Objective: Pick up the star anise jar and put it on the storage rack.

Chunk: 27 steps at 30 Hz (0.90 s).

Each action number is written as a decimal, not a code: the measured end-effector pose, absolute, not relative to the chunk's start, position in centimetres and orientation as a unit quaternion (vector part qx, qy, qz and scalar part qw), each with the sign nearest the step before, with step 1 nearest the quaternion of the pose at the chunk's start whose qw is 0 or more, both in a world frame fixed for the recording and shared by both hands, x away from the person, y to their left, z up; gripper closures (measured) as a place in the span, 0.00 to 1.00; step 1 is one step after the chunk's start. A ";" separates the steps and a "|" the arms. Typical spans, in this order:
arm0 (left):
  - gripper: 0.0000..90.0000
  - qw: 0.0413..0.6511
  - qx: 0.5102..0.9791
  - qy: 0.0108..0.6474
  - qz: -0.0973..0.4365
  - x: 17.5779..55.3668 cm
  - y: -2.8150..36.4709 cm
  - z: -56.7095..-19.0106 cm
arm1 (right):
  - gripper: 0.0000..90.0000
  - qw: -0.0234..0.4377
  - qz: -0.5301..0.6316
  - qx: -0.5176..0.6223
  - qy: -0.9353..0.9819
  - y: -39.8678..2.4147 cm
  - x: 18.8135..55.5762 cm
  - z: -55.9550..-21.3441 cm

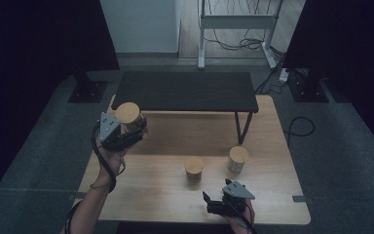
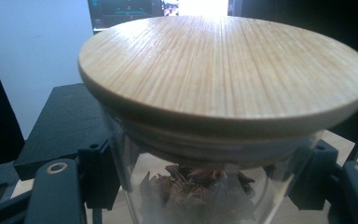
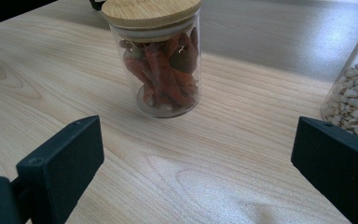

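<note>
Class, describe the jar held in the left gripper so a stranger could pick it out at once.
Start at the wooden table and look to its left side, before the black shelf. The left gripper holds a bamboo-lidded glass jar above the tabletop. Unlike the two standing jars, it holds dark brown dried pieces.

Colours and patterns, table scene.
Held jar (image 2: 200, 186): clear glass, pale bamboo lid (image 2: 223, 70) with fine straight grain; contents dark reddish-brown, possibly dried flowers, blurred. Chilli jar (image 3: 161, 65): red-orange dried chillies, tan lid. Third jar (image 3: 354, 100): cream-white seeds. Table (image 3: 205, 177): light wood, wavy grain. Shelf (image 1: 185, 91): matt black. Both grippers' jaws black; left gripper (image 1: 121, 131) and right gripper (image 1: 214, 202) carry grey plates.
</note>
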<state>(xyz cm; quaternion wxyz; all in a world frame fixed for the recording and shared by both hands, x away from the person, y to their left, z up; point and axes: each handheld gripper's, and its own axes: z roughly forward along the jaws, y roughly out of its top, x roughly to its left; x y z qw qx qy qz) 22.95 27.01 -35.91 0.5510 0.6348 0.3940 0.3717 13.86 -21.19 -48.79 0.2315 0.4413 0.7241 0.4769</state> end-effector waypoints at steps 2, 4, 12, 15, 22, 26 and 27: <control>0.29 0.552 0.635 0.393 0.372 23.1 27.0 -35.9 | 0.02 0.231 0.477 0.442 0.723 -21.3 13.8 -48.8; 0.29 0.552 0.635 0.393 0.372 23.2 26.9 -35.8 | 0.02 0.231 0.478 0.443 0.722 -21.3 13.8 -48.8; 0.29 0.553 0.635 0.388 0.375 23.8 26.9 -35.3 | 0.02 0.227 0.479 0.442 0.723 -21.2 13.9 -48.8; 0.29 0.553 0.634 0.388 0.376 24.1 26.9 -35.0 | 0.02 0.224 0.479 0.443 0.723 -21.3 14.0 -48.8; 0.29 0.552 0.633 0.387 0.379 24.6 26.7 -34.6 | 0.02 0.222 0.481 0.443 0.723 -21.5 14.1 -48.8; 0.29 0.553 0.633 0.384 0.383 25.0 26.5 -34.2 | 0.02 0.220 0.483 0.443 0.723 -21.5 14.1 -48.8; 0.29 0.553 0.632 0.383 0.383 25.1 26.4 -34.1 | 0.02 0.220 0.483 0.443 0.722 -21.5 14.1 -48.8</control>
